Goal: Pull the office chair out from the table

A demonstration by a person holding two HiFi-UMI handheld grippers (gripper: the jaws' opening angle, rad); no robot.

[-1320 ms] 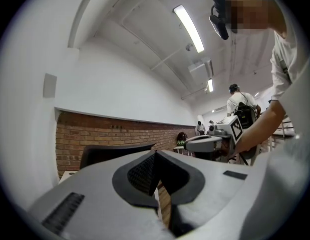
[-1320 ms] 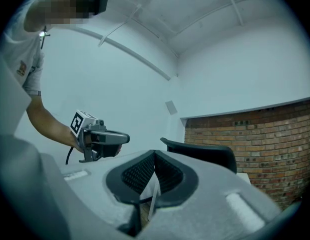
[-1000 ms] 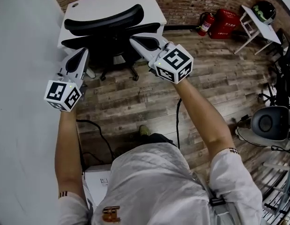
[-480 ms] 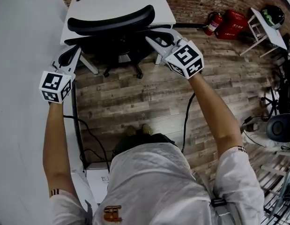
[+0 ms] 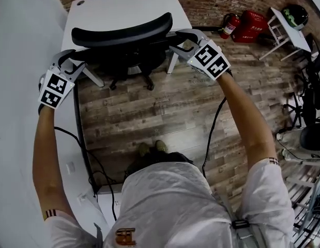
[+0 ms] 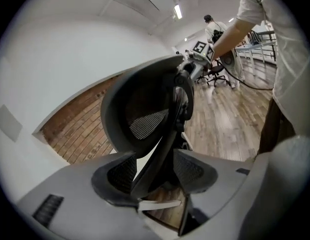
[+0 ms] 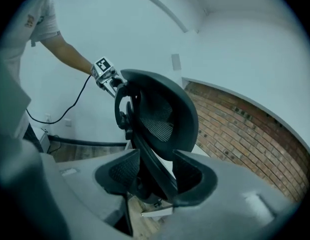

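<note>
The black mesh-backed office chair stands pushed in at the white table, its backrest towards me. My left gripper is at the backrest's left end and my right gripper at its right end. In the left gripper view the backrest's frame edge runs between the left gripper's spread pads. The right gripper view shows the same for the right gripper and the backrest. The jaws of both have just been opening, and I see no pad pressing on the frame.
A white wall or desk surface runs along the left. On the wood floor a cable trails behind my right arm. A fire extinguisher and a red box stand by the brick wall, a small white table farther right.
Both grippers have moved outward and forward to the ends of the chair's backrest. Their jaws were shut earlier and now stand apart around the frame.
</note>
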